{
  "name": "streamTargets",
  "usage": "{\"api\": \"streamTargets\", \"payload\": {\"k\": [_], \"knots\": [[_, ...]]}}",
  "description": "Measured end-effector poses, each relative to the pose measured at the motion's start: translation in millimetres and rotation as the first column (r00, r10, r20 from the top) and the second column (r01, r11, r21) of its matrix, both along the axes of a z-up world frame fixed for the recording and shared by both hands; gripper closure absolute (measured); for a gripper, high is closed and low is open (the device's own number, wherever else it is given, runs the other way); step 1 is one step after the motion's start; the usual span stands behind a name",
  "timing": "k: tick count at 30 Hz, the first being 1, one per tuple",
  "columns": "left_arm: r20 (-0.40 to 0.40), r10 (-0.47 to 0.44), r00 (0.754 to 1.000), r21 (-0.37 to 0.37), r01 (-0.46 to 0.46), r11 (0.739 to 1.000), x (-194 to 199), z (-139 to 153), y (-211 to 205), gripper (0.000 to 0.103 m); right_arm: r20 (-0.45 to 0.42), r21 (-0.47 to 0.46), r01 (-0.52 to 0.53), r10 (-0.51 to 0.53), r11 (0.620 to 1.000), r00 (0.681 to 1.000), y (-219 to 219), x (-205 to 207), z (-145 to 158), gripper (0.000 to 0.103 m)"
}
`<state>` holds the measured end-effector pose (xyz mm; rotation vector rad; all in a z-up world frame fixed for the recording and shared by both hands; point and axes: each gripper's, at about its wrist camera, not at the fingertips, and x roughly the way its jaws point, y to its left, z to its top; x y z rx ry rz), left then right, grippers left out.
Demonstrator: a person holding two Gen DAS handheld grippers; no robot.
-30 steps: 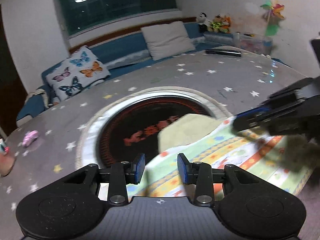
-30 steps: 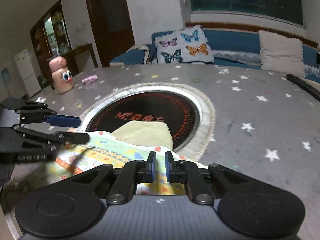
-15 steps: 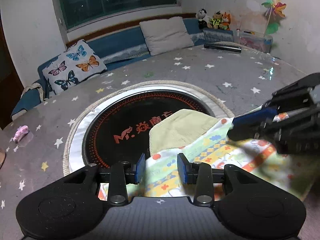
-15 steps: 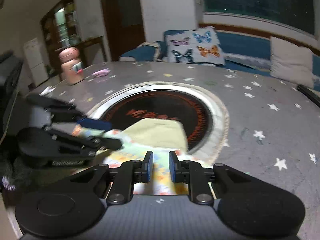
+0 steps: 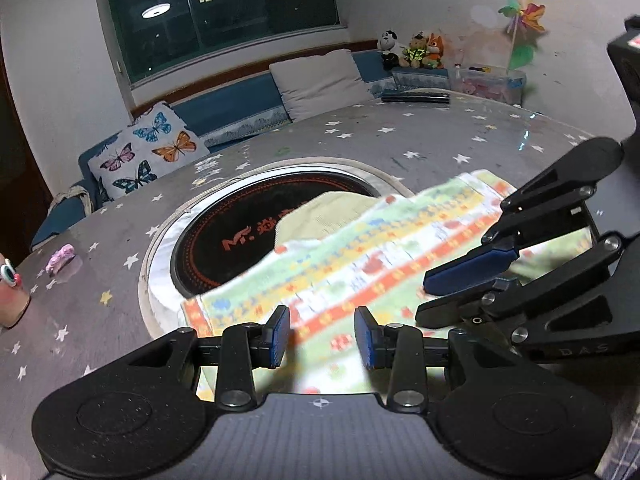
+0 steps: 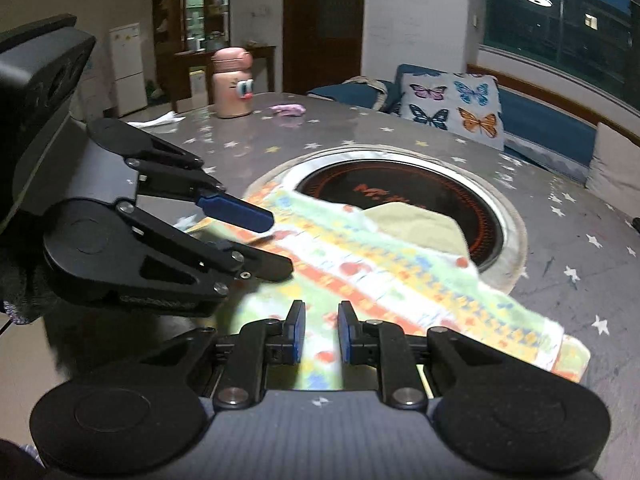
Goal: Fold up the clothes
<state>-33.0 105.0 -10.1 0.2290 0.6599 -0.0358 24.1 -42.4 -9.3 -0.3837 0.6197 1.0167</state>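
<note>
Both tongs point downward at a slant over the patterned garment (image 5: 360, 256), which lies spread on the star-printed worktop (image 5: 120, 280) with its far part over the round black hotplate (image 5: 224, 240). The left tongs (image 5: 322, 338) stand spread, cloth below the gap and neither pad pressing it. The right tongs (image 6: 319, 330) sit just beside them, rolled on edge in the left view; their jaws have just been opening and now stand narrowly parted above the cloth.

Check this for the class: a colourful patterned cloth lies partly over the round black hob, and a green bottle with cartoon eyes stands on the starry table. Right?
Not quite. The bottle is pink, not green, as the right wrist view shows. The rest holds: the patterned cloth lies partly over the round black hob on the starry table.
</note>
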Motion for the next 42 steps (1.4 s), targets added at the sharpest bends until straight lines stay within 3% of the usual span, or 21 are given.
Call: {"api": "streamTargets", "payload": {"k": [8,22,28,35,42], "knots": [[0.019,0.038,0.999,-0.017,-0.038,0.999,-23.6,-4.6,3.7,0.064,-0.028,0.051,0.028,-0.027,0.998,0.999,-24.4,-21.9,-2.0,0.073],[0.027,0.087,0.996,-0.062,-0.085,0.994,-34.4,-3.4,20.9,0.063,-0.08,0.025,0.288,-0.286,0.957,0.955,-99.9,-10.8,0.3,0.073],[0.011,0.108,0.994,-0.07,-0.107,0.992,-24.4,-4.7,29.3,0.063,-0.063,0.104,0.3,-0.294,0.948,0.954,-90.8,5.2,9.0,0.072],[-0.025,0.15,0.988,-0.088,-0.151,0.985,-19.5,-7.0,50.2,0.063,-0.132,0.091,0.354,-0.341,0.931,0.931,-92.7,28.1,-11.2,0.072],[-0.006,0.132,0.991,-0.107,-0.132,0.985,17.0,5.1,53.6,0.063,-0.1,0.115,0.344,-0.334,0.932,0.937,-79.8,43.9,0.4,0.071]]}}
